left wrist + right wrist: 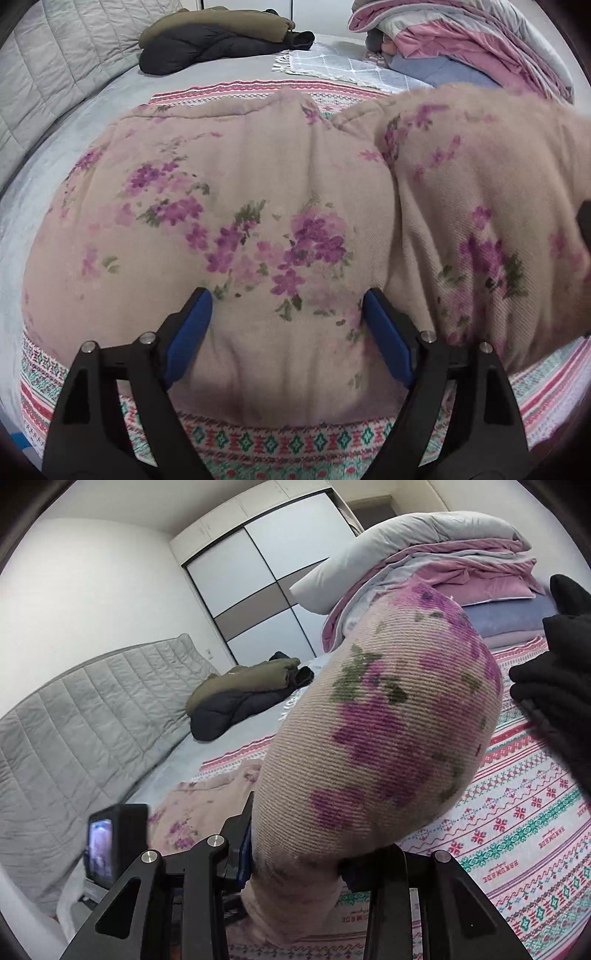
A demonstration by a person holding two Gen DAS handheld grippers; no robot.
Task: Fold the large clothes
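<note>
A large beige garment with purple flowers (258,229) lies spread on a patterned bed cover (280,443). My left gripper (286,306) is open, its blue pads just above the garment's near hem, holding nothing. A lifted fold of the garment (487,206) hangs at the right of the left wrist view. In the right wrist view my right gripper (295,860) is shut on that fold (380,731), which bulges up in front of the camera. The rest of the garment (207,805) lies lower left.
An olive and black jacket (218,40) lies at the far side of the bed. A pile of pink and grey bedding (443,561) is stacked at the right. A padded grey headboard (74,720) runs along the left. A black-gloved hand (554,679) is at the right edge.
</note>
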